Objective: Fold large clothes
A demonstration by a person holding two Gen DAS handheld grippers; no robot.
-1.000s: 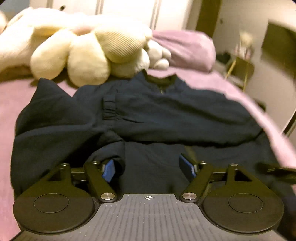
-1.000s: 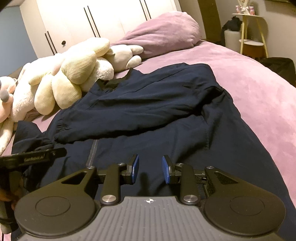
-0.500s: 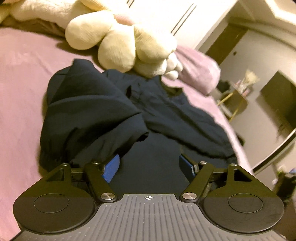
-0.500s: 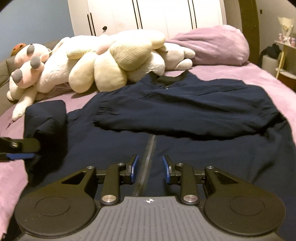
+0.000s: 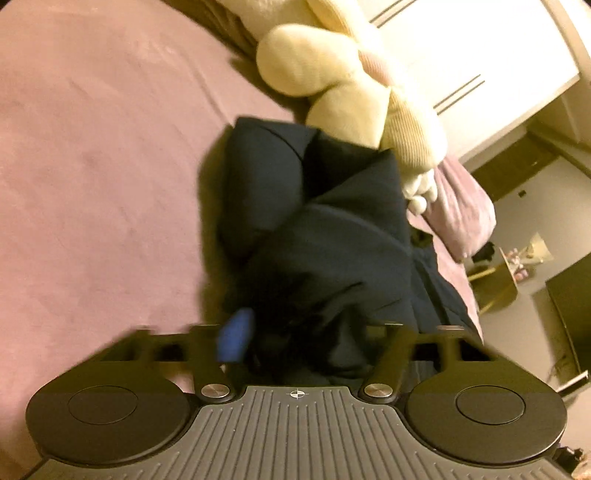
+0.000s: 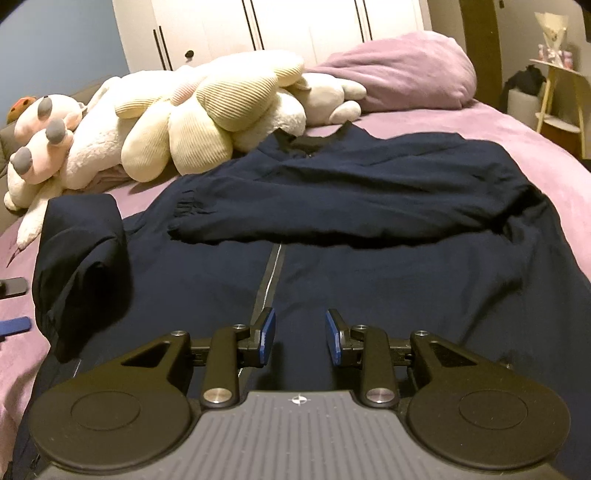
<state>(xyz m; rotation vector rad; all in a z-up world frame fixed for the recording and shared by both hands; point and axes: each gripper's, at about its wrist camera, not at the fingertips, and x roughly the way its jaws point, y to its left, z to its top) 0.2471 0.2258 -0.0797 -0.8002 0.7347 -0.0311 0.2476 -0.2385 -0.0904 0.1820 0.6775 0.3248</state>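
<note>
A dark navy zip jacket [image 6: 369, 266] lies front-up on the purple bed [image 6: 546, 147], one sleeve [image 6: 332, 206] folded across its chest. Its other sleeve [image 6: 81, 258] is bunched at the left edge. In the left wrist view that bunched sleeve [image 5: 332, 251] fills the gap of my left gripper [image 5: 306, 339]; the fingers stand wide apart around the cloth, and the right pad is hidden behind it. My right gripper [image 6: 300, 334] is open and empty, low over the jacket's lower front beside the zip [image 6: 269, 273].
Cream and pink plush toys [image 6: 184, 122] lie at the jacket's collar end, with a purple pillow [image 6: 402, 70] beside them. White wardrobe doors [image 6: 295, 26] stand behind. A side table [image 6: 561, 92] stands right of the bed. Bare purple sheet [image 5: 92, 184] lies left of the sleeve.
My left gripper has swung left and tilted, moving in on the bunched sleeve, which now lies between its fingers. My right gripper has shifted left to the zip line and stayed open.
</note>
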